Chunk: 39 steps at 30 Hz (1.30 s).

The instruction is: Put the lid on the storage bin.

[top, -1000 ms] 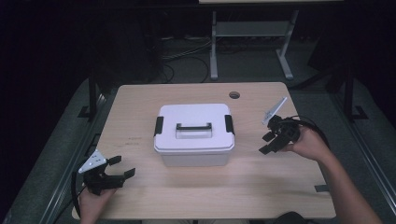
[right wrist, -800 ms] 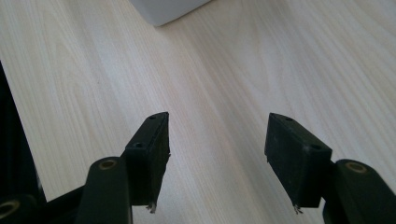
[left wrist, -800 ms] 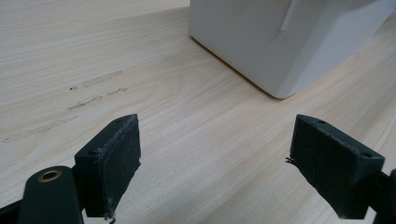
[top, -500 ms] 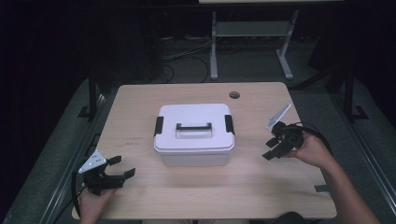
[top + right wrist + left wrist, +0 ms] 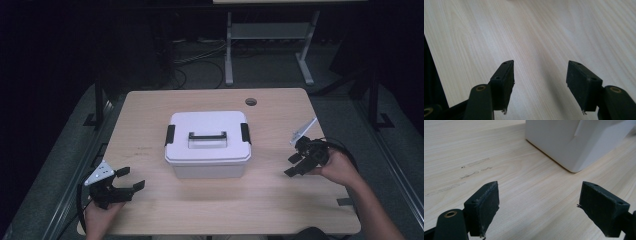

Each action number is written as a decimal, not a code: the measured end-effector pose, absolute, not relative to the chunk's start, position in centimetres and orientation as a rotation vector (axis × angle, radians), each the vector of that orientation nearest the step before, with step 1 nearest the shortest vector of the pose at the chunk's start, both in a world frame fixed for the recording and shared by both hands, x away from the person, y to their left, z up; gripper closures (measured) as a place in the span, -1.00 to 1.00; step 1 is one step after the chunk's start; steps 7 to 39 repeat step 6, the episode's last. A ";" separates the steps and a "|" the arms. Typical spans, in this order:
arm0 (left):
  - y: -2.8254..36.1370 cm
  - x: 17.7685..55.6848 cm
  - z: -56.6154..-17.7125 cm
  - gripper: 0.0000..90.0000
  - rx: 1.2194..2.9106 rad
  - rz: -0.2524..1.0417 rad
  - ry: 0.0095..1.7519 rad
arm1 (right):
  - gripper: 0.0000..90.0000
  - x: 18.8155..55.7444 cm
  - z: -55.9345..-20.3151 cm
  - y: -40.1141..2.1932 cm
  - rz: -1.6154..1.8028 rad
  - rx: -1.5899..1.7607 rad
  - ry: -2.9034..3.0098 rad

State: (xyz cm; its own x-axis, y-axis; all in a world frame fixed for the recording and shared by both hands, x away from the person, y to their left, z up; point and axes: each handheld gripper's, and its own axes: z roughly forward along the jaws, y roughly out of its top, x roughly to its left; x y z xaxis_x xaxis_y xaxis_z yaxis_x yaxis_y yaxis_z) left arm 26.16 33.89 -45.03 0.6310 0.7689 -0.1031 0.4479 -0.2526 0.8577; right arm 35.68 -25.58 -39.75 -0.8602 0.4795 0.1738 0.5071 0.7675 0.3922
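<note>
Wooden table (image 5: 150,115) bears an unlabelled white box (image 5: 208,144) — left gripper (image 5: 129,180) and right gripper (image 5: 295,165) gape, nothing between.

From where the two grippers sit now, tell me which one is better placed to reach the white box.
Left gripper: its open fingers point toward the white box. The right gripper points at bare table.

The box (image 5: 208,143) sits mid-tabletop (image 5: 150,107). My left gripper (image 5: 123,182) lies off its near-left corner, my right gripper (image 5: 296,163) off its right side, both well apart.
</note>
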 end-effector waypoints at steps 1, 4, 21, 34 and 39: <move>33.9 26.2 -45.0 -0.66 1.897 0.422 0.964 | -0.14 35.6 -39.9 -25.7 -0.676 -0.805 -2.891; 33.7 26.2 -45.0 -0.65 1.897 0.420 0.964 | -0.15 35.3 -40.1 -25.9 -0.680 -0.812 -2.888; 33.7 26.2 -45.0 -0.66 1.902 0.421 0.963 | -0.15 35.1 -40.2 -26.0 -0.676 -0.811 -2.889; 33.7 26.2 -45.0 -0.66 1.902 0.421 0.963 | -0.15 35.1 -40.2 -26.0 -0.676 -0.811 -2.889; 33.7 26.2 -45.0 -0.66 1.902 0.421 0.963 | -0.15 35.1 -40.2 -26.0 -0.676 -0.811 -2.889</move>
